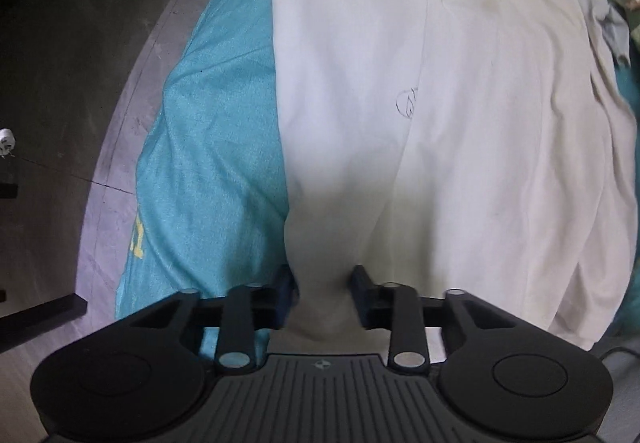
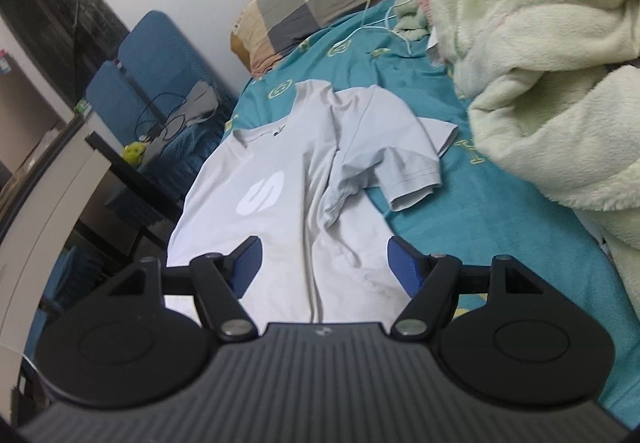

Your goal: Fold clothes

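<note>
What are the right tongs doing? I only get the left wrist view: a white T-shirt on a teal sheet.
Observer: The right tongs are open above the lower part of the T-shirt, holding nothing.
Operator: Is a sleeve folded in yet?
Observer: No. The one sleeve in view lies spread out sideways on the teal sheet.
Operator: Anything crowding that side?
Observer: A pale green fleece heap sits on the bed just beyond that sleeve.
</note>
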Demonstrator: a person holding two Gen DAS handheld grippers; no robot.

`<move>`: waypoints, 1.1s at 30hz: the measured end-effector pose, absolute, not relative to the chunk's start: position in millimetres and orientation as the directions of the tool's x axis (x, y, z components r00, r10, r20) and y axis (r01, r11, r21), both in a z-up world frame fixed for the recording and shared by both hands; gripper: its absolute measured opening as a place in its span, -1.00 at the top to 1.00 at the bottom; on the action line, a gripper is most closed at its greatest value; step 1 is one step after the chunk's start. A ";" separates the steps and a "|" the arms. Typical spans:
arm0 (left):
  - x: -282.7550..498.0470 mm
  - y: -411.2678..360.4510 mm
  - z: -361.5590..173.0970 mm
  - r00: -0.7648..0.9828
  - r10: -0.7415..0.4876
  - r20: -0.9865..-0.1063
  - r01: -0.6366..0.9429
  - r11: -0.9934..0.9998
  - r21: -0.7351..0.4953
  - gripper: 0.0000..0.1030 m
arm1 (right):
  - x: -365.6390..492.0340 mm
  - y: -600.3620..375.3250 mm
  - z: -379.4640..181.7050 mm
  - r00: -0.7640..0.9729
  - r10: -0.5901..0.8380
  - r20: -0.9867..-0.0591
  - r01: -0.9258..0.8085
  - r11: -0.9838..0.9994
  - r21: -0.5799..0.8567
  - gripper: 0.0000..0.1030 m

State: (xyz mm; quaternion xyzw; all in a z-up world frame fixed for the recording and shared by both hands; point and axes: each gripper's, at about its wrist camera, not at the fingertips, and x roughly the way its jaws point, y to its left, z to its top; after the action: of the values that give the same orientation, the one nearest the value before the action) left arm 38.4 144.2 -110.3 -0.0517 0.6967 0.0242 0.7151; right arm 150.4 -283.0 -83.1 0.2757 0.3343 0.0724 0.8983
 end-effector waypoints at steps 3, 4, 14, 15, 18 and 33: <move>37.3 131.2 -97.7 0.040 0.004 -0.999 -0.056 0.998 0.001 0.89 | 151.2 -288.8 -82.5 0.773 0.302 -0.557 0.071 0.832 0.550 -0.38; 37.5 129.5 -92.0 0.043 0.021 -0.999 -0.041 0.999 0.019 0.91 | 151.5 -290.7 -82.4 0.775 0.298 -0.556 0.077 0.830 0.552 -0.38; 66.3 176.8 -61.3 0.061 0.192 -0.979 -0.159 0.971 0.181 0.92 | 154.0 -312.4 -70.8 0.795 0.266 -0.545 0.097 0.832 0.546 -0.38; 66.9 175.4 -59.6 0.063 0.190 -0.980 -0.159 0.971 0.178 0.91 | 154.2 -314.5 -69.0 0.792 0.264 -0.550 0.093 0.839 0.536 -0.38; 67.3 163.0 -48.0 0.093 0.193 -0.977 -0.121 0.976 0.182 0.76 | 154.7 -320.8 -64.8 0.780 0.261 -0.568 0.085 0.856 0.510 -0.38; 25.3 -44.7 2.5 0.487 -0.151 -0.860 0.281 0.960 -0.009 0.15 | 132.8 -342.1 -40.2 0.806 0.267 -0.529 0.063 0.849 0.524 -0.38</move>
State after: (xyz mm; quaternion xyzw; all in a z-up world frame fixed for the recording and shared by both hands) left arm 25.3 -44.7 2.5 0.0665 0.4908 -0.1256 0.8596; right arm 132.8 -342.1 -40.2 0.2687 0.3066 0.0560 0.9114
